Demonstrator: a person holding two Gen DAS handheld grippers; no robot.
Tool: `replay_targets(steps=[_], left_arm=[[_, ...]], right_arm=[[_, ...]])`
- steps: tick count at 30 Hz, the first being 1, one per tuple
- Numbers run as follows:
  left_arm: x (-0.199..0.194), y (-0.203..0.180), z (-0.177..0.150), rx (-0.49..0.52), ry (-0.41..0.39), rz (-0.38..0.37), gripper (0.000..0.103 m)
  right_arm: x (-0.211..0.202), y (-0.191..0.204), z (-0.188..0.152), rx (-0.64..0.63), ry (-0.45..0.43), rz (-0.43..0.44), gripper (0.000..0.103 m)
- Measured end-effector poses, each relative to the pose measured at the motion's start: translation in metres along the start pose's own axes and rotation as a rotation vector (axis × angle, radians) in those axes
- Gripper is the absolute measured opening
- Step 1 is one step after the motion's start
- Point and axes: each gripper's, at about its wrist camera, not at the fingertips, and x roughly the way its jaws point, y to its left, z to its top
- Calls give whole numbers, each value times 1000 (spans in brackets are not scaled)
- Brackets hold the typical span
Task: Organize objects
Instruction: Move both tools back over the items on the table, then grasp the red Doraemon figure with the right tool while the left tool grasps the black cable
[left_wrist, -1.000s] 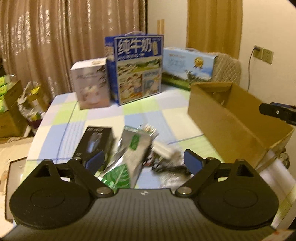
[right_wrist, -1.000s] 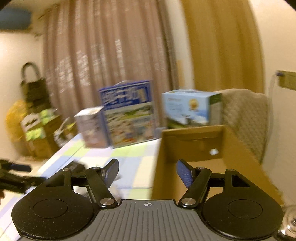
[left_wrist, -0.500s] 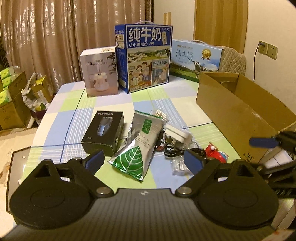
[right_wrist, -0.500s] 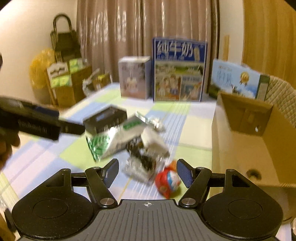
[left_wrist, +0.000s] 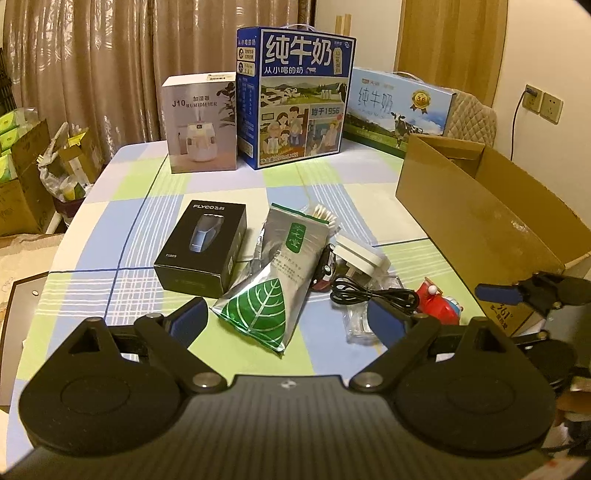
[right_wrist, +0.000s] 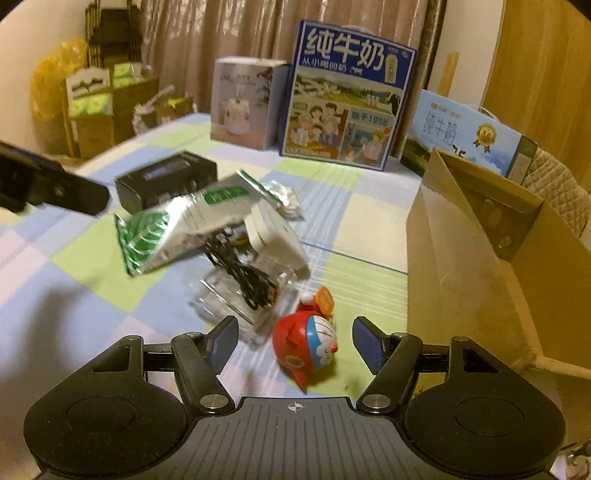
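Observation:
A pile of small items lies mid-table: a black shaver box (left_wrist: 202, 248), a silver pouch with a green leaf (left_wrist: 275, 286), a white charger (left_wrist: 360, 255) with a black cable (left_wrist: 373, 293), and a red cartoon-cat toy (right_wrist: 308, 339). An open cardboard box (left_wrist: 491, 218) stands at the right. My left gripper (left_wrist: 286, 323) is open, hovering just short of the pouch. My right gripper (right_wrist: 293, 341) is open too, its fingers either side of the red toy and slightly above it. Nothing is held.
Three cartons stand along the table's far edge: a white humidifier box (left_wrist: 201, 123), a tall blue milk carton (left_wrist: 295, 96) and a pale blue milk box (left_wrist: 399, 107). Cardboard boxes and bags (left_wrist: 26, 173) crowd the floor at left. A padded chair back (left_wrist: 471, 116) sits behind the cardboard box.
The right gripper has swung down from facing the cardboard box to hover over the red toy. The left gripper has steadied over the pile, still open.

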Motion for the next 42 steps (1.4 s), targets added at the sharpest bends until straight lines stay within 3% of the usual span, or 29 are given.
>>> replay_targets(steps=[5,13,15,27,30,34,42], left_arm=[[3,0,0,-2,6,-9,91],[11,-2,-4,6,26,-23,91],[11,-1,-5,6,31,-24,91],[13,8,-11,9,43,-36,91],[16,6,-13,31,51,-52,91],[28,-6,-17,131,70,-80,91],[57,-34,-19,322,70,-172,91]], right_arm=[[22,0,-4,-11,48,-22,64],[35,-5,-1,10,52,-15,43],[35,-5,0,24,57,-4,43],[11,16,-1,-10,17,307,42],[9,9,2,24,16,259,42],[10,-10,3,82,33,199,42],[11,-24,3,112,36,188,43]])
